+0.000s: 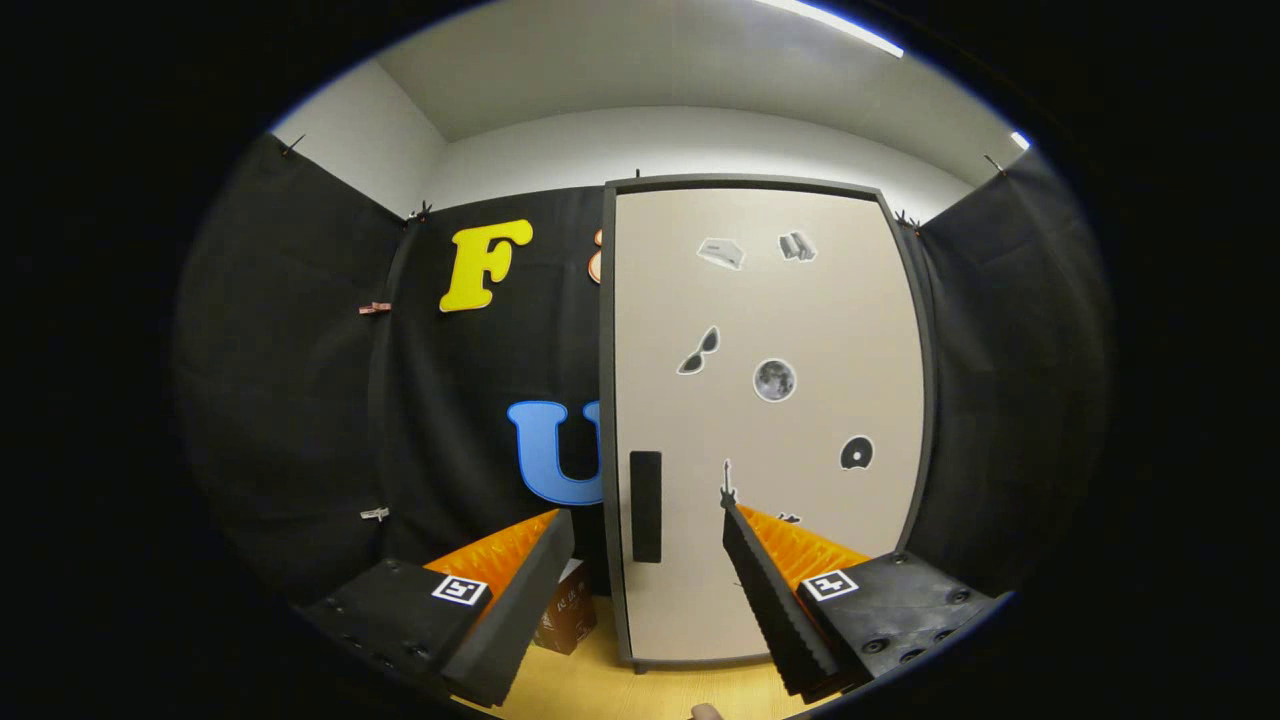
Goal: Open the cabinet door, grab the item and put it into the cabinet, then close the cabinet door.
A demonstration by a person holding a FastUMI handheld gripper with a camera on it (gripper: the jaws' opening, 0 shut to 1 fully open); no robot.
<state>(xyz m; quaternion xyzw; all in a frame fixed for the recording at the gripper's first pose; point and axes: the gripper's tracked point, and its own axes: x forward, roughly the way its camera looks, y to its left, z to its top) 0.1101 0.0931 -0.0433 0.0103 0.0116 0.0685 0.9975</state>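
Observation:
A tall cabinet stands ahead on the wooden tabletop, its beige door [765, 420] shut within a dark grey frame. A black vertical handle [645, 506] sits low on the door's left side, between and beyond my fingers. Several small stickers dot the door. A small brown box [567, 618] rests on the table left of the cabinet, partly hidden behind my left finger [520, 600]. My gripper [648, 525] is open, with nothing between its fingers, and stands some way short of the door.
Black cloth walls close in behind and on both sides of the cabinet. The yellow wooden tabletop [620, 690] runs from the cabinet's foot toward me. A fingertip of a person [706, 712] shows at the near table edge.

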